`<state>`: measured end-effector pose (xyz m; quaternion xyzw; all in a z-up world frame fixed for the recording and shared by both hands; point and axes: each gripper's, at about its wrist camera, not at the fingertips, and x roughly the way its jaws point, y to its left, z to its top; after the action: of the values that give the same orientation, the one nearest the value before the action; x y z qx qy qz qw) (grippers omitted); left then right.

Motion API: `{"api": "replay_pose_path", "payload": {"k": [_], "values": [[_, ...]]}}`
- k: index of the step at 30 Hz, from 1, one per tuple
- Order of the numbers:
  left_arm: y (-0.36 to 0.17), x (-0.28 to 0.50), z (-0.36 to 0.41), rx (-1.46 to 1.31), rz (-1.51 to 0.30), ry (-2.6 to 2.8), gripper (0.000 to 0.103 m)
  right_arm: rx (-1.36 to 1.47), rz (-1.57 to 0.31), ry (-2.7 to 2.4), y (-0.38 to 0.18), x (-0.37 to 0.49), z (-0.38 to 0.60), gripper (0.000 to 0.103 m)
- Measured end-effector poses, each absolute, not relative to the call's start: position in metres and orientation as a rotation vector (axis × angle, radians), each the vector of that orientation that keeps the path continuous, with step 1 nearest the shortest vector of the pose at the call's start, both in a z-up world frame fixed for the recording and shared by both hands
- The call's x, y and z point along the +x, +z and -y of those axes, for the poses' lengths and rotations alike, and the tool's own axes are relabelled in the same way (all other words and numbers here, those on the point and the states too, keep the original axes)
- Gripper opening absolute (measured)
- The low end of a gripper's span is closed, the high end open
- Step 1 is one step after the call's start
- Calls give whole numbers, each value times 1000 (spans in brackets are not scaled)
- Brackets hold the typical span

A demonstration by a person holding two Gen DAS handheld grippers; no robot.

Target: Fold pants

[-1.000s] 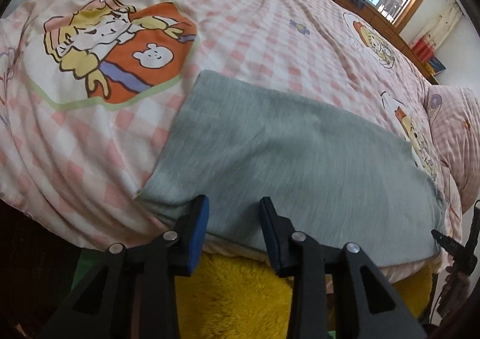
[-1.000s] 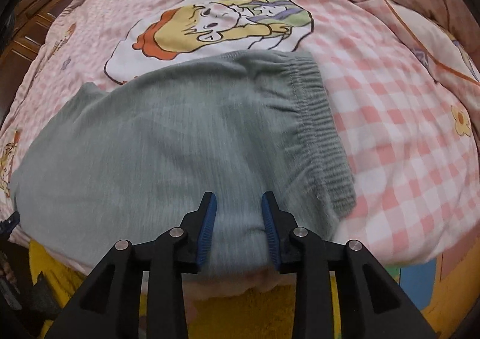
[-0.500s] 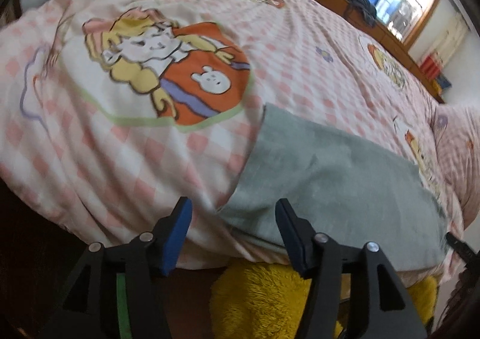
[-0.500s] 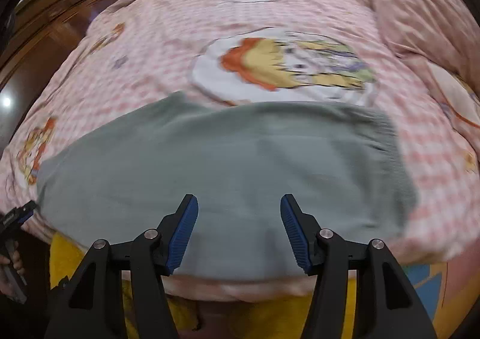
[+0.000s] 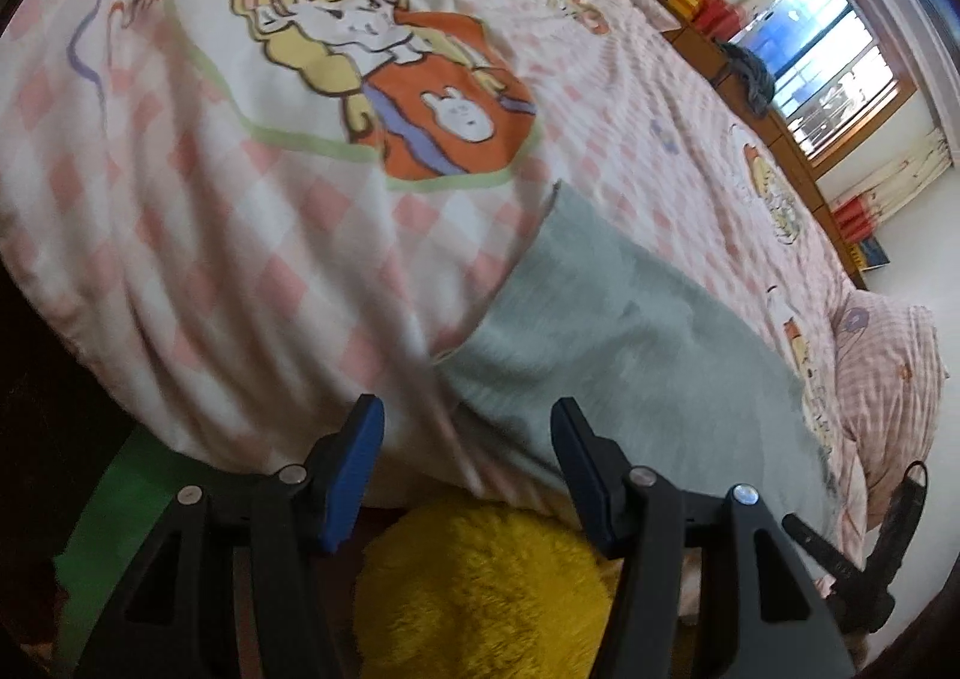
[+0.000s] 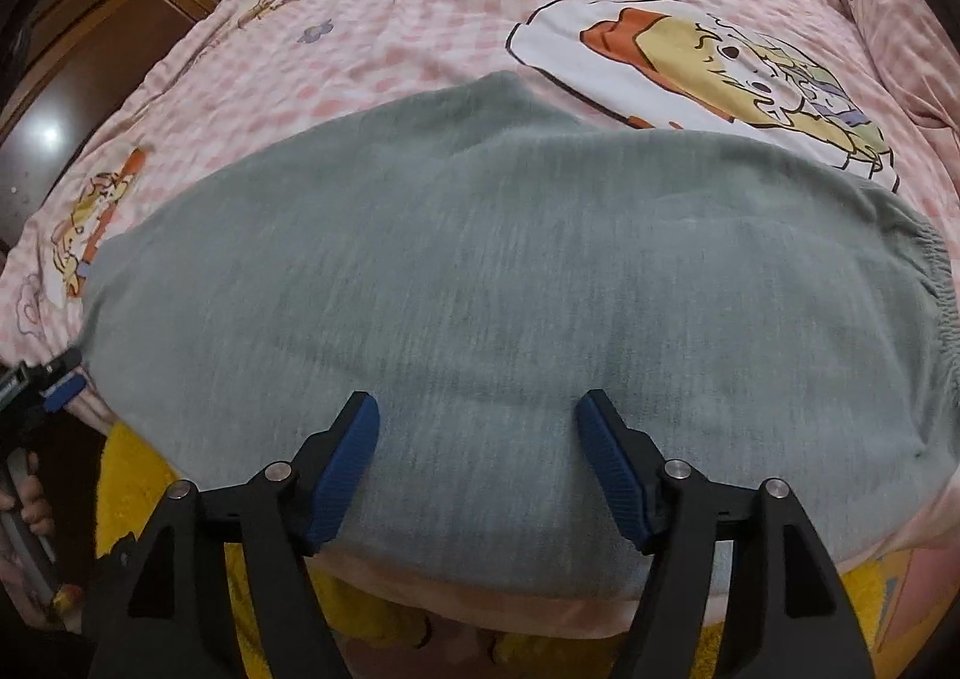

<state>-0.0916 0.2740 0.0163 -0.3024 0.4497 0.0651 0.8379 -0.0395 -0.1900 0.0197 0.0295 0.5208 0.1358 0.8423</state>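
Grey pants (image 6: 492,289) lie folded flat near the front edge of the bed, elastic waistband (image 6: 936,289) at the right. In the left wrist view the pants (image 5: 630,355) stretch away to the right, their near left corner just beyond my fingers. My left gripper (image 5: 465,460) is open and empty, at the bed's edge by that corner. My right gripper (image 6: 477,460) is open and empty, just over the pants' near edge around the middle. Each gripper shows small in the other's view: the left gripper (image 6: 60,382), the right gripper (image 5: 858,547).
The bed carries a pink checked quilt (image 5: 252,235) with cartoon prints. A pink pillow (image 5: 888,373) lies at the head. Yellow fluffy fabric (image 5: 480,589) sits below the bed's edge. Dark wooden cabinets (image 6: 120,36) stand at the far left; a window (image 5: 816,72) lies beyond.
Both grippers opened wider. The left one swung left toward the pants' corner; the right one shifted left from the waistband toward the middle of the pants.
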Motion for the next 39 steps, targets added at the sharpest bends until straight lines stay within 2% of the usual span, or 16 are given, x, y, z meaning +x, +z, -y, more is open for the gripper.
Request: {"api": "replay_pose_path", "payload": {"k": [6,15,22,23,24,25,29,34,37,38,39], "values": [[16,-86,-257,-620,-939,114,61,58,-1102,291,20,-39,186,78],[25,-91,-258,-564,-883,128,56,43,-1086,301,19,-41,184,80],[15,-72,-263,-509,-944,75,55,57,-1085,304,19,-40,185,80],[14,-72,-260,-515,-945,60,50,62,-1085,306,19,-40,186,80],[15,-75,-256,-528,-937,25,36,71,-1085,308,19,-40,187,80],[16,-76,-252,-535,-935,-1,33,77,-1085,307,19,-40,187,80],[15,-80,-246,-503,-912,28,29,96,-1086,314,20,-40,189,80],[6,-78,-263,-624,-888,115,31,140,-1087,324,21,-39,193,80],[5,-74,-257,-588,-892,130,31,172,-1087,329,21,-39,197,80],[7,-73,-254,-571,-895,134,30,179,-1087,330,22,-39,197,80],[9,-72,-252,-557,-897,133,24,190,-1089,331,23,-39,199,80]]}}
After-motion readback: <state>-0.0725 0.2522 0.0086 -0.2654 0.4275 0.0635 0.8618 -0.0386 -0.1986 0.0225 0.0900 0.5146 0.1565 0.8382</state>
